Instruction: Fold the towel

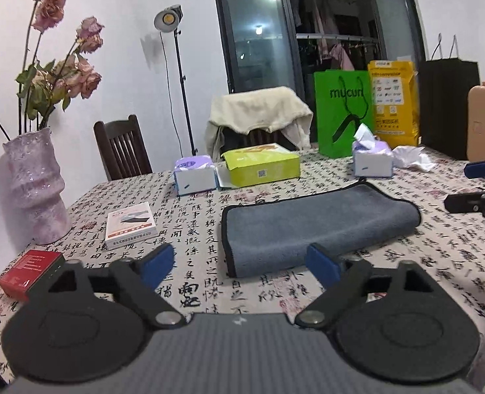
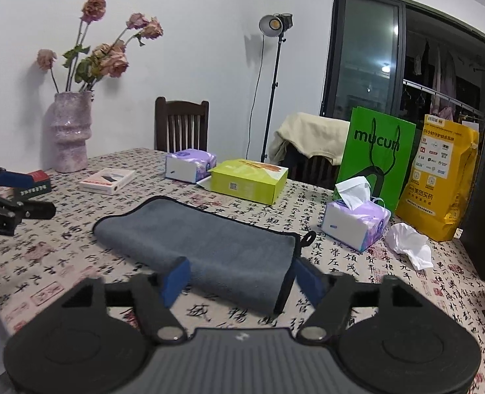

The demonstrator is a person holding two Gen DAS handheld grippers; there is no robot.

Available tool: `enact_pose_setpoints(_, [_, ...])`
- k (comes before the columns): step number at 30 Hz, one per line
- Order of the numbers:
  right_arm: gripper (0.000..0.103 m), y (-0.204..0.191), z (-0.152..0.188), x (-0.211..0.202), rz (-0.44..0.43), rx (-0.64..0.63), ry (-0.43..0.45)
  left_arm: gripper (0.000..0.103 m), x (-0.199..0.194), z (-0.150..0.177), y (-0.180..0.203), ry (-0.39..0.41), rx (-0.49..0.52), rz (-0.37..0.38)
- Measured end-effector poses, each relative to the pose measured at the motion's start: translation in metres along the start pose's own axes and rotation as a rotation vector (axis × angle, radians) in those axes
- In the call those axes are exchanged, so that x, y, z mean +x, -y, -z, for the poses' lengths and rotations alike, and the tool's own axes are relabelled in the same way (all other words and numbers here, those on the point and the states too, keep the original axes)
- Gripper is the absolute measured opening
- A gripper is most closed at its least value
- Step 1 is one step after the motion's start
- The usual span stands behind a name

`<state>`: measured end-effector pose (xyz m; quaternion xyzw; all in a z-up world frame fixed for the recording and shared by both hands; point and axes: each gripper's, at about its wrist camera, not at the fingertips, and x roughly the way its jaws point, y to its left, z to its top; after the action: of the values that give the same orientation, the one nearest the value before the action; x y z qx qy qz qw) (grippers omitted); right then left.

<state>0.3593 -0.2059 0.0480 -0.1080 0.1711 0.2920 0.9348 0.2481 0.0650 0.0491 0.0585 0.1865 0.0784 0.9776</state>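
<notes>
Towel (image 1: 311, 226) lies folded over on the desk (image 1: 196, 229), grey with a black edge, mid-desk in front of both cams. My left tongs (image 1: 239, 264) are spread wide, holding nothing, hovering just short of the towel's near left corner. My right tongs (image 2: 242, 279) are also wide and straddle the towel's near right end; the right pad (image 2: 309, 280) sits right at the black edge, but I can't tell whether it touches, the fisheye blurs it there. From the right cam the hanging loop (image 2: 308, 238) sticks out at that end. Behind the towel: green box (image 1: 262, 165), two tissue packs (image 1: 195, 175) (image 1: 372, 159), green bag (image 1: 342, 111). Vase with flowers (image 1: 34, 187) at far left.
</notes>
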Motion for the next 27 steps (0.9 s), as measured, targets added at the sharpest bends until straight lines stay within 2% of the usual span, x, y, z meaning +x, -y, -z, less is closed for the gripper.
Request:
enact_pose_setpoints(1, [0.087, -0.003, 0.002, -0.005, 0.002, 0.000, 0.008, 0.100, -0.005, 0.003, 0.001, 0.007, -0.003, 0.005])
enact_pose_setpoints(4, [0.091, -0.009, 0.008, -0.015, 0.004, -0.003, 0.016, 0.103, -0.018, 0.010, 0.003, 0.025, -0.011, 0.024])
enact_pose_setpoints(6, [0.098, -0.013, 0.013, -0.022, 0.001, -0.006, 0.020, 0.103, -0.026, 0.015, 0.005, 0.036, -0.019, 0.034])
enact_pose_setpoints(10, [0.098, -0.022, 0.021, -0.038, 0.000, -0.016, 0.033, 0.103, -0.041, 0.022, 0.008, 0.046, -0.032, 0.035])
enact_pose_setpoints(15, [0.103, -0.029, 0.031, -0.059, 0.004, 0.001, 0.059, 0.103, -0.061, 0.028, 0.015, 0.076, -0.012, 0.035])
enact_pose_setpoints(27, [0.103, -0.050, 0.049, -0.105, 0.012, 0.000, 0.102, 0.103, -0.116, 0.047, 0.019, 0.141, -0.048, 0.003])
